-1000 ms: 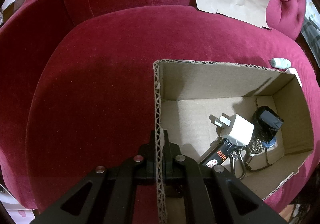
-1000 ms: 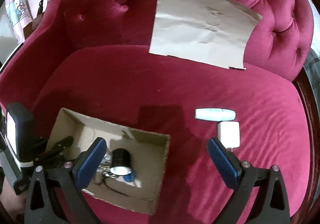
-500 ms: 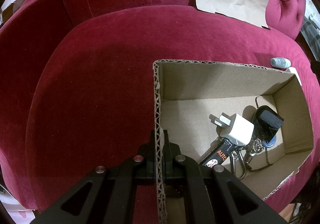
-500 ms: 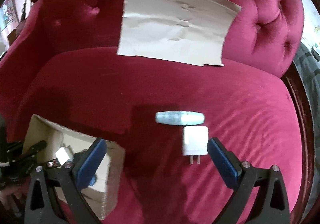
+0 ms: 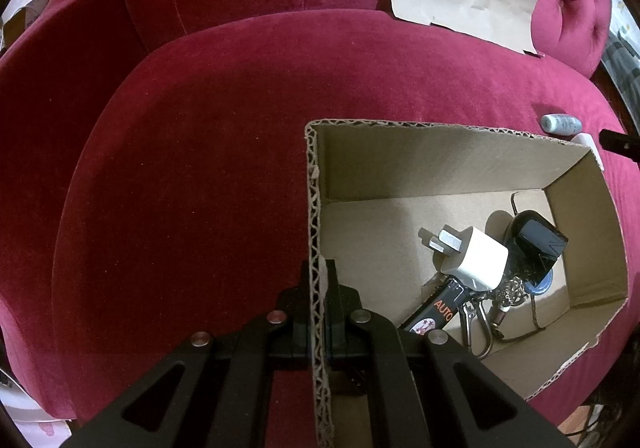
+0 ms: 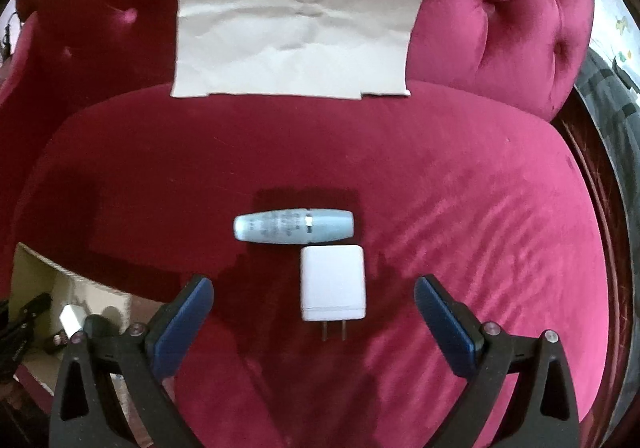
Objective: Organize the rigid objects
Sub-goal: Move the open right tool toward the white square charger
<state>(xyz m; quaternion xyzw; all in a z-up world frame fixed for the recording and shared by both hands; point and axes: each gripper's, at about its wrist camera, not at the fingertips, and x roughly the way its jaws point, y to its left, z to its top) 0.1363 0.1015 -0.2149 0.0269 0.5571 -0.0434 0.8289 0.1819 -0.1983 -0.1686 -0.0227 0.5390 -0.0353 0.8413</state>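
An open cardboard box [image 5: 448,163] sits on a red velvet sofa seat [image 5: 200,167]. My left gripper [image 5: 318,288] is shut on the box's left wall, which runs between its fingers. Inside lie a white charger [image 5: 476,258], a black gadget [image 5: 538,244] and a key bunch [image 5: 472,318]. My right gripper [image 6: 314,298] stands open above the seat, its blue pads [image 6: 182,322] on either side of a white plug adapter [image 6: 333,288] lying prongs toward me. A pale blue tube [image 6: 294,226] lies crosswise just beyond the adapter. The box corner [image 6: 60,288] shows at the left of the right wrist view.
A creased brown paper sheet [image 6: 296,23] leans against the tufted sofa back [image 6: 500,15]. The tube [image 5: 561,123] and the adapter's corner [image 5: 586,139] show beyond the box's far right rim. The seat's right edge drops off beside a dark wooden frame [image 6: 600,187].
My right gripper swung right, away from the box, and dropped lower, so the white adapter now lies between its open fingers. The left gripper kept its grip on the box wall.
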